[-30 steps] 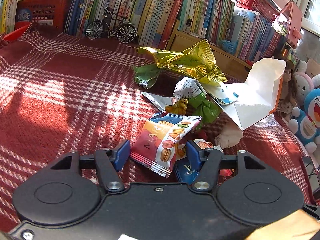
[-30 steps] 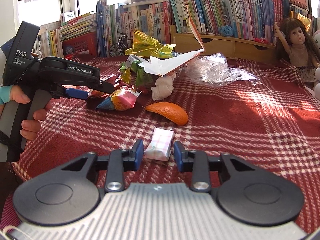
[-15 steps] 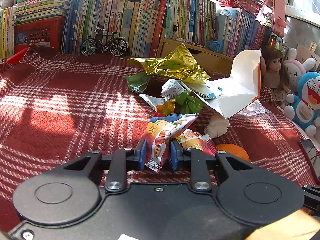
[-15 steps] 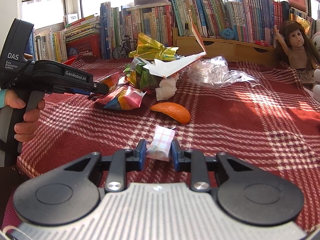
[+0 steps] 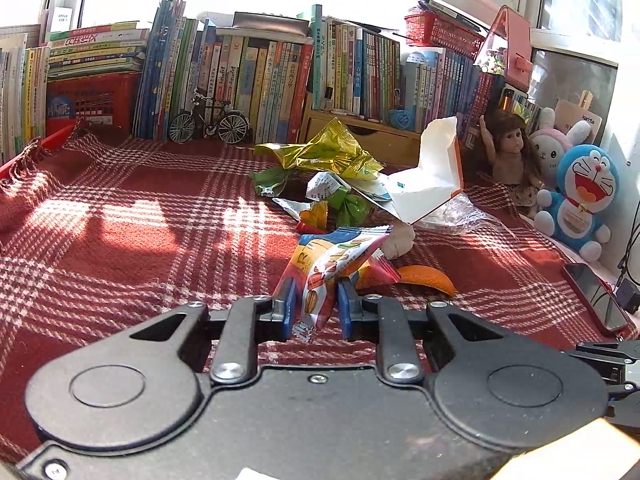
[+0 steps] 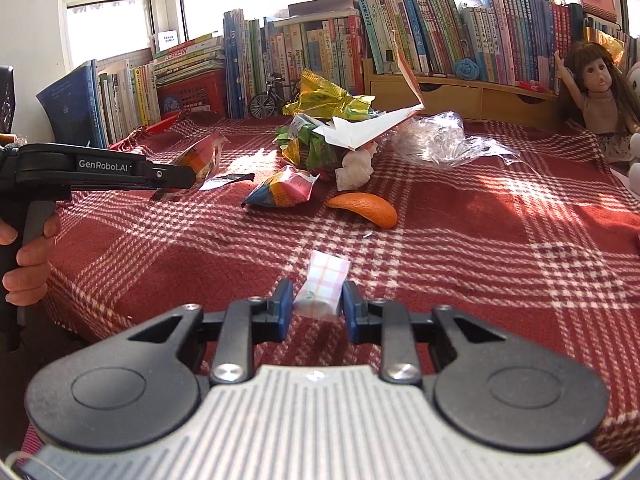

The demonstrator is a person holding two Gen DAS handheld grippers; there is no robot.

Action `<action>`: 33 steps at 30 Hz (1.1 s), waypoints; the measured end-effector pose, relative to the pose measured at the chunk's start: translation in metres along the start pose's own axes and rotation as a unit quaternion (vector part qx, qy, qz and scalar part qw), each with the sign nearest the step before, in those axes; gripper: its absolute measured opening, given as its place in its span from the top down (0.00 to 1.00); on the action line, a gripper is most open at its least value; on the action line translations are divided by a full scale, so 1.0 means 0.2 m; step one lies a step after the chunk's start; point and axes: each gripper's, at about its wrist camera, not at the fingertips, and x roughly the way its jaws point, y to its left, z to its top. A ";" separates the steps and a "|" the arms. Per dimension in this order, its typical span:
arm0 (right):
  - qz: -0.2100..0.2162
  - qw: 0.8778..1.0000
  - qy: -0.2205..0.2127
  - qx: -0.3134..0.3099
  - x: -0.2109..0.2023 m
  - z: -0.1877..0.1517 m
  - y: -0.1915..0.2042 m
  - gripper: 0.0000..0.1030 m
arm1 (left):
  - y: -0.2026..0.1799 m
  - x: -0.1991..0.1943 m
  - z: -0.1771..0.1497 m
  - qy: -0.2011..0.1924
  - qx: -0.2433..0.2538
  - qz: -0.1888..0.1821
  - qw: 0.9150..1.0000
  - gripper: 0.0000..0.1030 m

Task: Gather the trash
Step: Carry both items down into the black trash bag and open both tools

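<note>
This is a home, likely a child's room. Picture books (image 5: 256, 80) line the window; a doll (image 5: 512, 152) and plush toys (image 5: 580, 196) sit beside a plaid blanket (image 5: 120, 220).

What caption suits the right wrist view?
Right claw grips a checked wrapper above the red plaid cloth; left claw lifts a snack packet.

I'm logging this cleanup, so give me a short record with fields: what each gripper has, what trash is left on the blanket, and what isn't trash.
left gripper: shut on the macaron snack wrapper, lifted off the blanket
right gripper: shut on the small pink checked packet
surface: red plaid blanket
trash left: orange peel, colourful snack bag, crumpled tissue, clear plastic film, white carton, gold foil bag
not trash: doll, model bicycle, books
</note>
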 end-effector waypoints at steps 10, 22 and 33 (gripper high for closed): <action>0.040 0.999 0.024 -0.009 -0.11 -0.09 0.07 0.70 | -0.01 -0.32 -0.13 -0.010 0.021 -0.029 0.999 0.80; 0.086 0.992 0.095 -0.024 -0.15 -0.27 0.18 0.69 | -0.08 -0.68 -0.42 0.046 0.082 -0.065 0.993 0.80; 0.117 0.969 0.218 0.005 0.09 -0.53 0.21 0.69 | -0.04 -0.40 -0.74 0.249 0.066 -0.047 0.965 0.80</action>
